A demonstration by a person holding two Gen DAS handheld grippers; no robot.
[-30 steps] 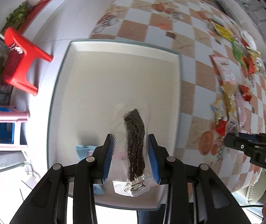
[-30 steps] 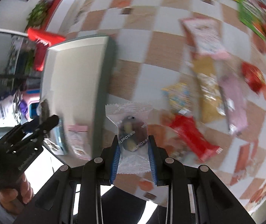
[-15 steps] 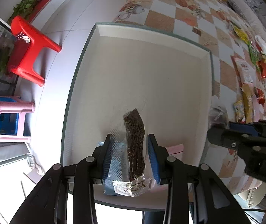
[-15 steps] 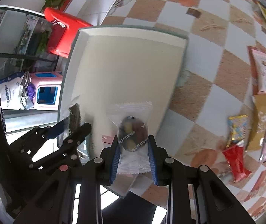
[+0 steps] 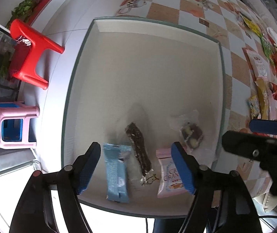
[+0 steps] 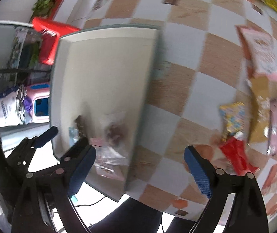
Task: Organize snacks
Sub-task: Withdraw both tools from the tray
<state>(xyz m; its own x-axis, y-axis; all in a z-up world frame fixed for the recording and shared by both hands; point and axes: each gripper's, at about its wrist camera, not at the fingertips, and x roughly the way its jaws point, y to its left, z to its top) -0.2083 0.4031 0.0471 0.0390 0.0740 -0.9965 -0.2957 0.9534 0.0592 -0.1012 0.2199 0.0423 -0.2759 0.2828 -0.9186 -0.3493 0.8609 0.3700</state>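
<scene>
Both grippers are opening over the shallow white tray (image 5: 158,62) — left gripper (image 5: 136,167) and right gripper (image 6: 138,167) hold nothing. Four snacks are lying near the tray's front edge: blue wafer bar (image 5: 116,174), dark jerky strip (image 5: 138,149), pink cracker packet (image 5: 167,176), clear candy wrapper (image 5: 191,136). Many packets (image 6: 255,112) are waiting beyond the tray — sorting is barely begun.

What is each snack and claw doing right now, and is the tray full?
Left claw: jaws opening, gripping nothing.
Right claw: jaws opening, nothing between them.
Dark jerky packet: let go, lying in the tray.
Clear candy packet: let go, lying in the tray.
Blue wafer bar: lying flat in the tray.
Pink cracker packet: lying flat in the tray.
Tray: mostly bare, four snacks at the near end.
Red packet: still out on the checkered cloth.
</scene>
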